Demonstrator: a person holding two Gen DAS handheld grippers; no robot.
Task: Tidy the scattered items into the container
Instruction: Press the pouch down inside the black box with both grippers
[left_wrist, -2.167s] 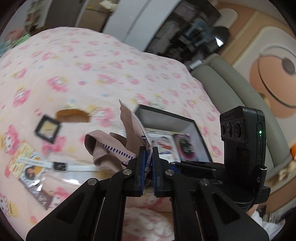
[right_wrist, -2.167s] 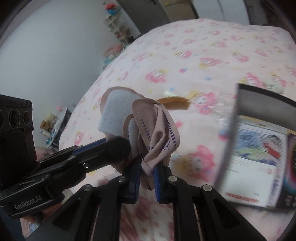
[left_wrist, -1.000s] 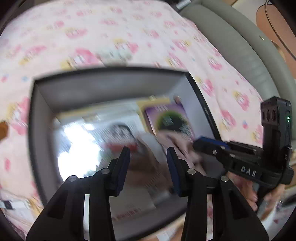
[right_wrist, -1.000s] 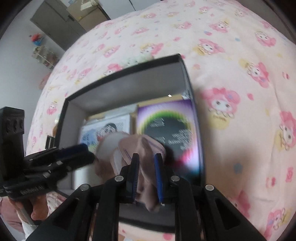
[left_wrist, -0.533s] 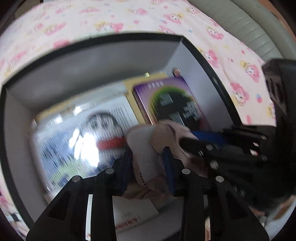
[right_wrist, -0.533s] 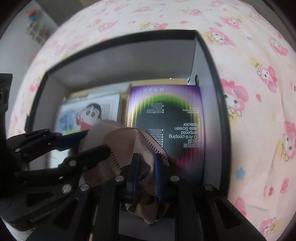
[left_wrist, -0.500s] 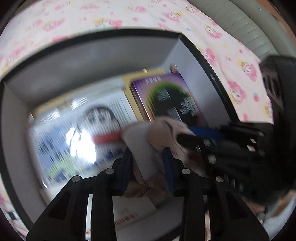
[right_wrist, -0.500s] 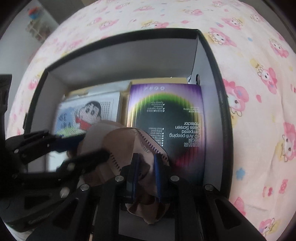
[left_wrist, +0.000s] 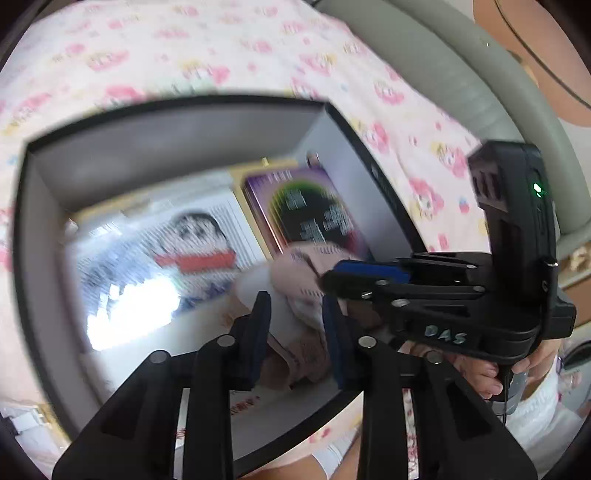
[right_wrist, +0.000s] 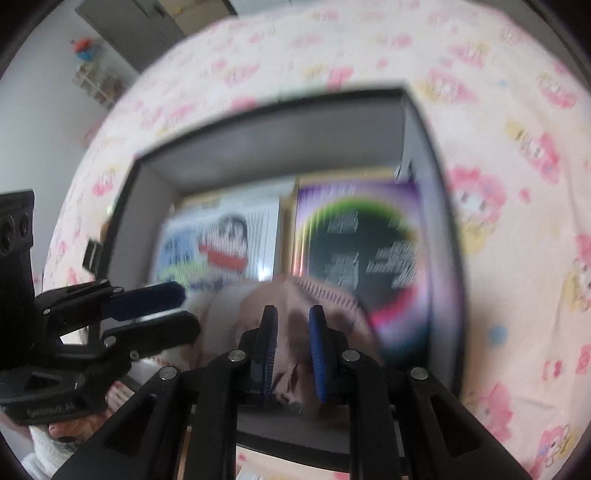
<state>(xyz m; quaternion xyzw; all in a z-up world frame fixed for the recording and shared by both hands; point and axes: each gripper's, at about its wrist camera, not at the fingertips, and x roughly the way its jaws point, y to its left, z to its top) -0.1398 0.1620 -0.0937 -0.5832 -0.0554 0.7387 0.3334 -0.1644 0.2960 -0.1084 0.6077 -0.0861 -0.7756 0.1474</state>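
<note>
A: Pink cartoon-print bedspread under everything; grey padded bed edge at far right of the left wrist view. Black-rimmed container sat on the bed, both tongs over it.

B: Left to right inside?

A: Cartoon-printed packet on the left of the floor, purple box on the right, beige padded cloth item lying in front across both.

B: Left tongs?

A: Jaws had just been closing, with the cloth between them. Pads looked close on its pale padded part, but blur kept me from confirming they pressed. Logged as not yet gripping.

B: Right tongs?

A: Nearly pressed together, pinching a fold of the same cloth. A hand was on the handle.

B: Step?

A: Judged as placement: the cloth was already down inside the container, low against the packet and box. Next move probably calls for both tongs to let go and lift straight out without snagging fabric. Other loose bits remained near the left rim, too blurred to name.

B: Legible writing?

A: "DAS" on the right tongs' body in the left view. Box text was smeared; a dark disc ringed with rainbow was all I could make out. Red print on the packet's lower edge, unreadable.
</note>
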